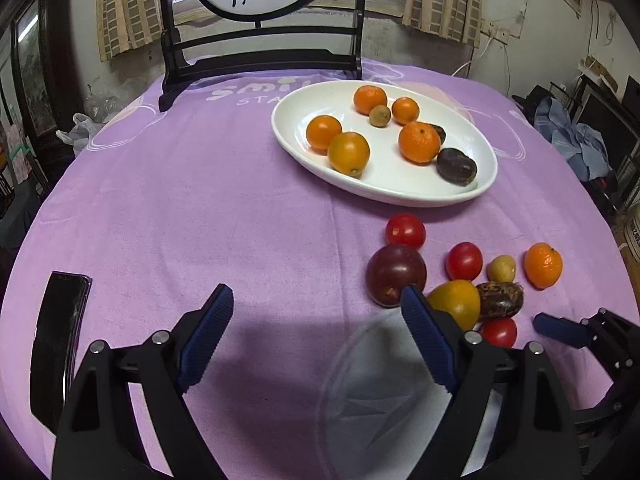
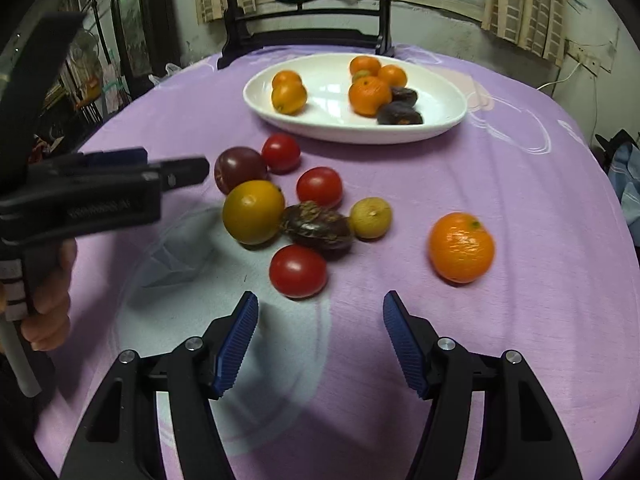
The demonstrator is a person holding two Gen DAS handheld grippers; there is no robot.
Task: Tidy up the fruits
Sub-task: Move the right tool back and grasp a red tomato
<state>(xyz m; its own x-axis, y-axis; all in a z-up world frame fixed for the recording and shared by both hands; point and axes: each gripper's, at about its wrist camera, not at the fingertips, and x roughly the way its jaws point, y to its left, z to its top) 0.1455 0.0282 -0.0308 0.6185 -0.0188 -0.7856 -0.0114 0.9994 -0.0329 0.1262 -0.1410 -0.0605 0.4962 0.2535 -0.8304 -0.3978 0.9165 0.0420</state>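
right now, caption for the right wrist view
Open right claw over loose fruit, nearest a red tomato; white plate beyond.

A glossy white oval ceramic plate (image 2: 448, 120) was set well beyond the right claw (image 2: 320, 344), whose jaws were spread wide apart and held nothing. In the plate, five round orange mandarins (image 2: 369, 95), a small green-brown fruit and two dark wrinkled purple fruits (image 2: 399, 115) were seen. Between plate and claw, loose fruit was clustered on the cloth: three shiny red tomatoes, one (image 2: 298, 271) just ahead of the left fingertip; a large yellow-orange citrus (image 2: 253, 212); a smooth dark purple round fruit (image 2: 239, 169); a brown shrivelled fruit (image 2: 316, 228) touching the citrus; and a small pale yellow-green fruit (image 2: 370, 217). A lone orange mandarin (image 2: 461, 246) lay apart, ahead and right of the claw.
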